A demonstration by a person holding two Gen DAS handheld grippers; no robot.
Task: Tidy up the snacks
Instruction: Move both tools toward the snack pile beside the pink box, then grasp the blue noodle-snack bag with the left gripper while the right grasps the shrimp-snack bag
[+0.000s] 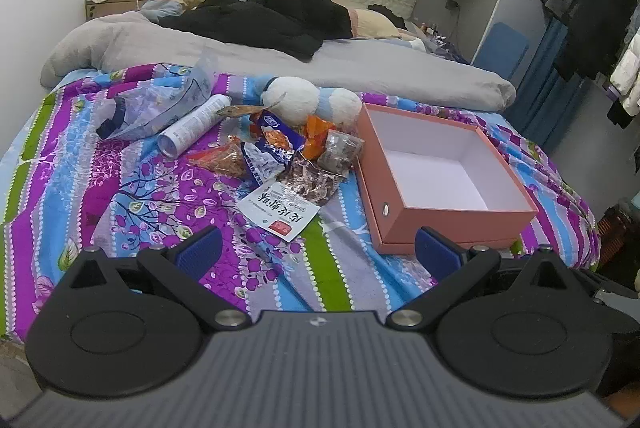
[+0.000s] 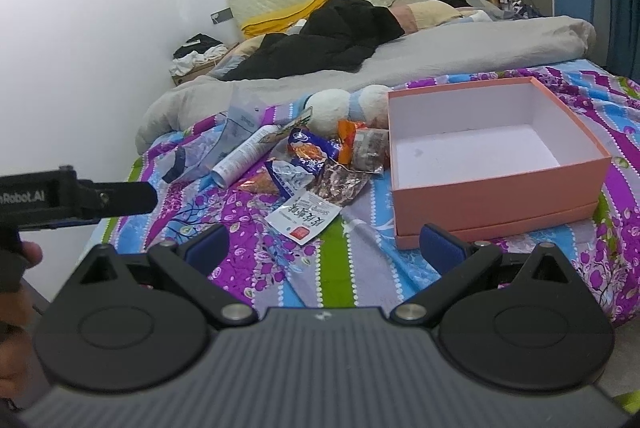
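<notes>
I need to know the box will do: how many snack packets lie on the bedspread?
6, perhaps more underneath: white shrimp packet nearest, silver packet, blue packet, red-orange packet, orange packet, clear brown-filled packet beside the pink box.

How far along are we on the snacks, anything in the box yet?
Nothing looks done yet: the pink box is empty. Nothing is in hand: the left gripper and right gripper are both open above the bedspread. Left to do: the whole snack pile beside the box, including the white shrimp-flavour packet nearest the grippers.
</notes>
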